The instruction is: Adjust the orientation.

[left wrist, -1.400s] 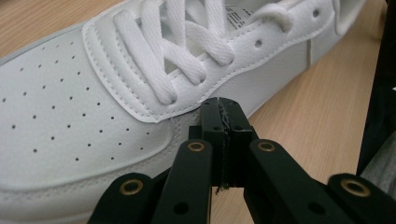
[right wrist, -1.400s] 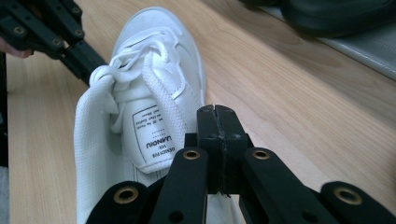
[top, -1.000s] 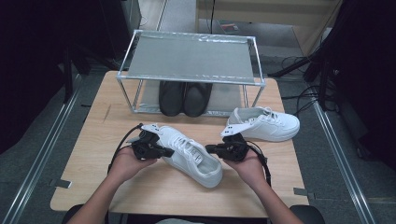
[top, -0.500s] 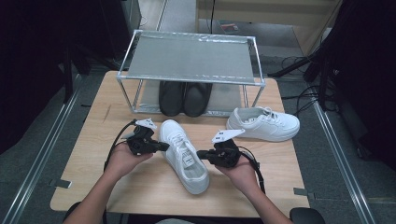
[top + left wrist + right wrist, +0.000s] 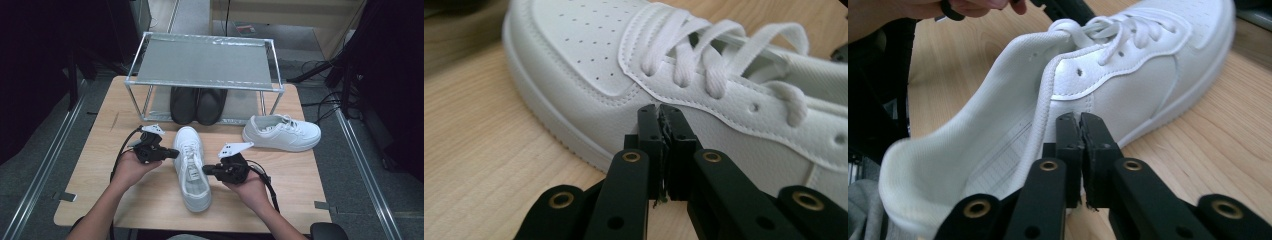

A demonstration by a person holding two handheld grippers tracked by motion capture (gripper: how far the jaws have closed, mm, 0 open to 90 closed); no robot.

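Lying on the wooden counter (image 5: 100,165), near its middle: a white sneaker (image 5: 192,167), sole down, toe toward the metal rack (image 5: 205,62) at the far side, heel toward the person.

On either side of that sneaker, a pair of tongs. Left tongs (image 5: 175,154) held in the left hand (image 5: 131,167), tips against the sneaker's left flank just behind the perforated toe box, level with the first laces. In the left gripper view, left tongs (image 5: 660,111) pressed together, pads meeting with nothing between them, tips right at the leather side of the white sneaker (image 5: 704,65); whether touching or a hair apart, hard to tell.

Right tongs (image 5: 205,170) held in the right hand (image 5: 250,187), tips at the sneaker's right flank near the collar, farther back than the left pair. In the right gripper view, right tongs (image 5: 1080,119) likewise together, empty, tips just beside the side panel below the padded collar of the white sneaker (image 5: 1118,85). Neither pair clamped on anything.

Elsewhere: a second white sneaker (image 5: 282,132) on its sole at the right of the counter, toe pointing right, well apart from the first. Under the rack's shelf, a pair of black shoes (image 5: 197,104) side by side, toes toward the person. Cables trailing from both tongs back over the counter edge.
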